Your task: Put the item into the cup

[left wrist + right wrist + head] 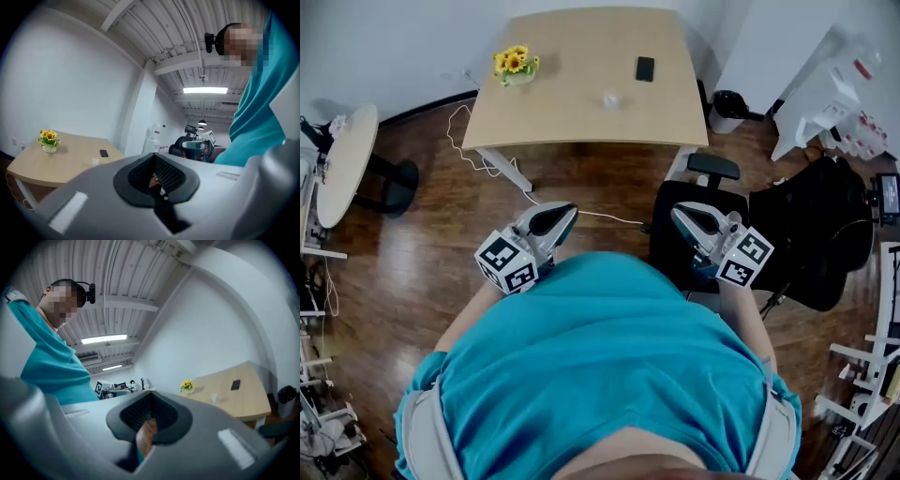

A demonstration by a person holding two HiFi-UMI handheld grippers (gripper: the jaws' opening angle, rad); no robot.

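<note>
A small clear cup (610, 99) stands on the light wooden table (581, 117), with a black phone (645, 68) behind it to the right. Both also show far off in the gripper views: the cup (215, 398) and the phone (235, 385). My left gripper (557, 217) and right gripper (692, 218) are held close to the person's teal shirt, well short of the table and above the wooden floor. Each gripper has its jaws together with nothing between them, as seen in the left gripper (154, 177) and right gripper (147, 422) views.
A small pot of yellow flowers (516, 66) sits at the table's back left. A black office chair (705, 202) stands under my right gripper, with a black bag (811, 234) beside it. A round side table (342, 164) is at the left, and white cables (487, 159) trail on the floor.
</note>
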